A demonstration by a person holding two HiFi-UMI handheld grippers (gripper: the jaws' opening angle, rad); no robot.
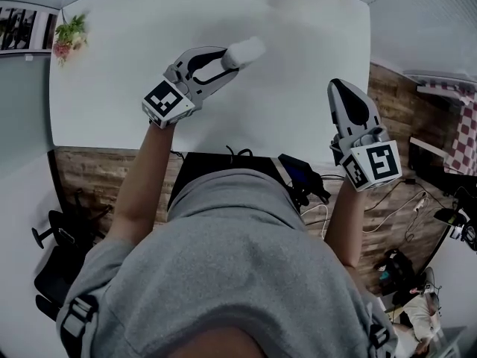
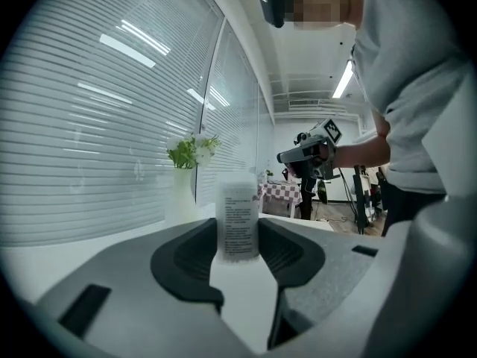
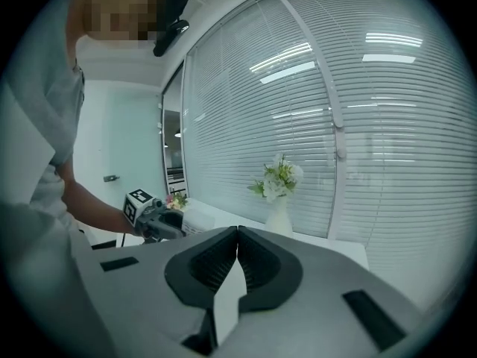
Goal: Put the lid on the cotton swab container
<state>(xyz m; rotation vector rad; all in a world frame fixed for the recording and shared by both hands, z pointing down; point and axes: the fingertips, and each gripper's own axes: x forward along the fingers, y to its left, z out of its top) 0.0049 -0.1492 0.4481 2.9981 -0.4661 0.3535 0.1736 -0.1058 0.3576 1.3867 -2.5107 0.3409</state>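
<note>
Two grippers: your left gripper (image 1: 229, 60) pinches the cotton swab container (image 1: 246, 51) above the middle of the white table (image 1: 112, 88); your right gripper (image 1: 340, 88) hangs over the table's near right edge with its jaws pressed together on nothing.
Left gripper view alone: you see the container's printed label, and both pads touch its sides. It stands straight up between them. The head view gives you only a pale blurred cylinder.
Right gripper view alone: the jaw tips meet in one closed seam.
Surface: a white vase of flowers (image 3: 278, 213) stands at the far edge and a small flower pot (image 1: 69, 34) sits at the far left corner.
Room: slatted blinds (image 3: 373, 125) line the far side; wood floor (image 1: 395, 103) lies to the right.
Edges and room: your grippers are well apart, with open tabletop between them and on to the far edge.
</note>
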